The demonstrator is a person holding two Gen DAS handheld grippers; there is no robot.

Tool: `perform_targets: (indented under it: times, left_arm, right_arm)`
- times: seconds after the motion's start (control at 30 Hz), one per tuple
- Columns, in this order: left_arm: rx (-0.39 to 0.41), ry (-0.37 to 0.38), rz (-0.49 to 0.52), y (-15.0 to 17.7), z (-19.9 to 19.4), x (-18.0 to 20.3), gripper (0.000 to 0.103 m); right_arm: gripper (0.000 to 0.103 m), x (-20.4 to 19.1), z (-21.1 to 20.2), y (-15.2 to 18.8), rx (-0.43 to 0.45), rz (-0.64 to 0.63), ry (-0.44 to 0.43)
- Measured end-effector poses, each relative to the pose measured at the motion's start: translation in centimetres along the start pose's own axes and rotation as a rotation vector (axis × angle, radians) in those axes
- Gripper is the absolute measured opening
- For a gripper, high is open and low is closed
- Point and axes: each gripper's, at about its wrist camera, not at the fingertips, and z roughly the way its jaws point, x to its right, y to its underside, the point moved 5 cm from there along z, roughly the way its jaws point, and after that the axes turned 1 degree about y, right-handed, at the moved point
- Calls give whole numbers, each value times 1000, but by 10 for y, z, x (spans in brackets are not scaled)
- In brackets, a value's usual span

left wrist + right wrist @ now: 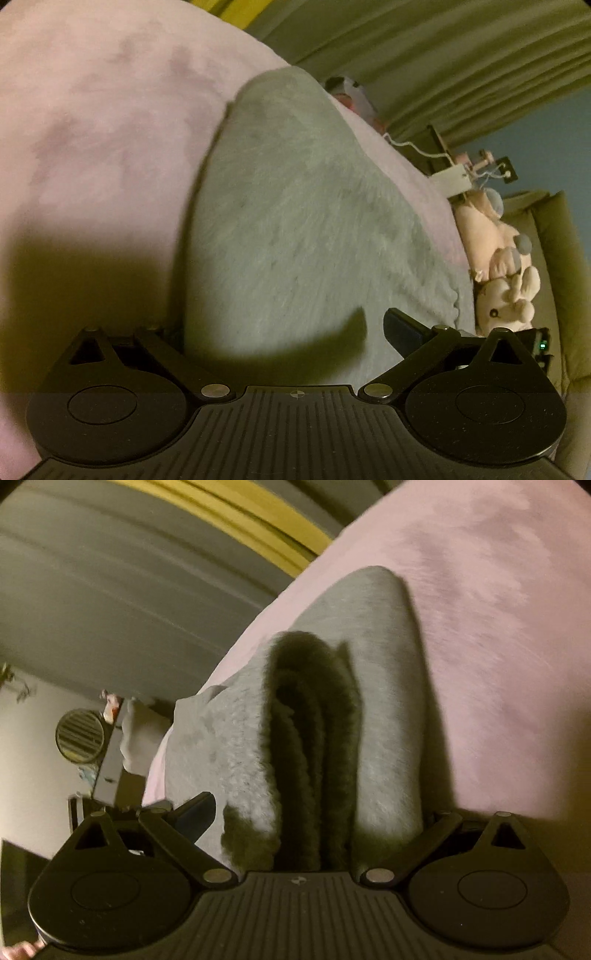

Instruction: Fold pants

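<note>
The grey fleece pants [295, 206] lie folded on a pink blanket [103, 129]. My left gripper [284, 332] stands open wide at their near end. Its right finger [402, 328] shows over the cloth, while its left finger is hidden at the pants' left edge. In the right wrist view the pants [384, 701] appear edge-on, with stacked layers and a dark fold gap in the middle. My right gripper [317, 812] is open wide around that end. Its left finger [199, 808] is in sight, and its right finger is hidden beside the cloth.
Pale plush toys [506, 266] lie along the blanket's far right edge, near a white box with a cable [450, 177]. Curtains [443, 44] hang behind. A round slatted object [79, 734] and a white cloth [140, 734] sit beyond the bed's left side.
</note>
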Motion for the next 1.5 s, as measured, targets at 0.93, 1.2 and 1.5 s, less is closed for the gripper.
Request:
perform_targets:
  times: [0.93, 1.2, 1.5]
  left_arm:
    - [-22, -193, 235, 9, 40, 37, 103]
    - [-15, -209, 265, 11, 40, 39, 102]
    - [25, -202, 288, 14, 23, 39, 67]
  right_arm:
    - [99, -3, 8, 1, 12, -30, 1]
    - [99, -5, 6, 5, 58, -8, 27]
    - [74, -25, 3, 15, 93, -130, 193]
